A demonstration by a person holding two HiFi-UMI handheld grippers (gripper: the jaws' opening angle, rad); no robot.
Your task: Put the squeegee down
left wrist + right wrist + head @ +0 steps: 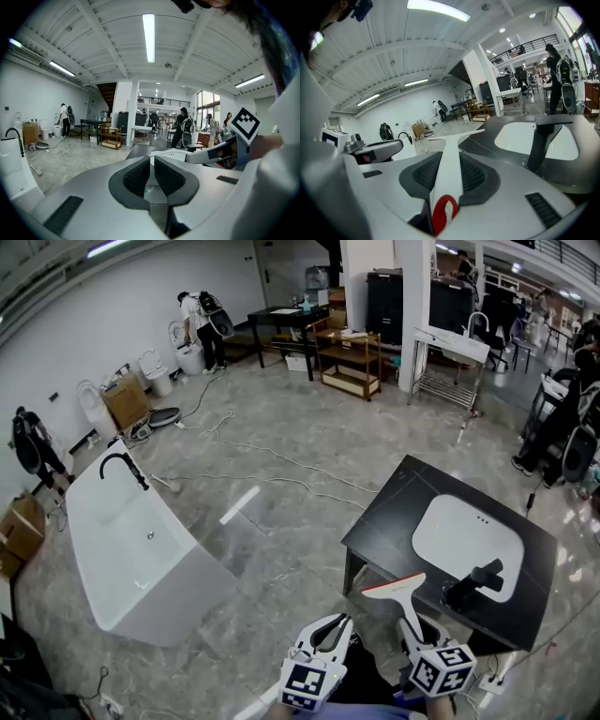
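A white squeegee (397,594) with a red loop at its handle end (444,211) sticks forward from my right gripper (412,626), which is shut on its handle (450,161). Its blade hangs just off the near left corner of a black table (394,512) that holds a white sink basin (466,535) and a black faucet (473,582). In the right gripper view the faucet (543,136) stands to the right of the blade. My left gripper (339,622) is beside it on the left, off the table, its pads (140,176) together with nothing between them.
A white bathtub (141,549) with a black tap (127,465) stands on the marble floor at the left. Cables (281,465) trail across the floor. Wooden shelves (352,357), a dark desk and people are far at the back.
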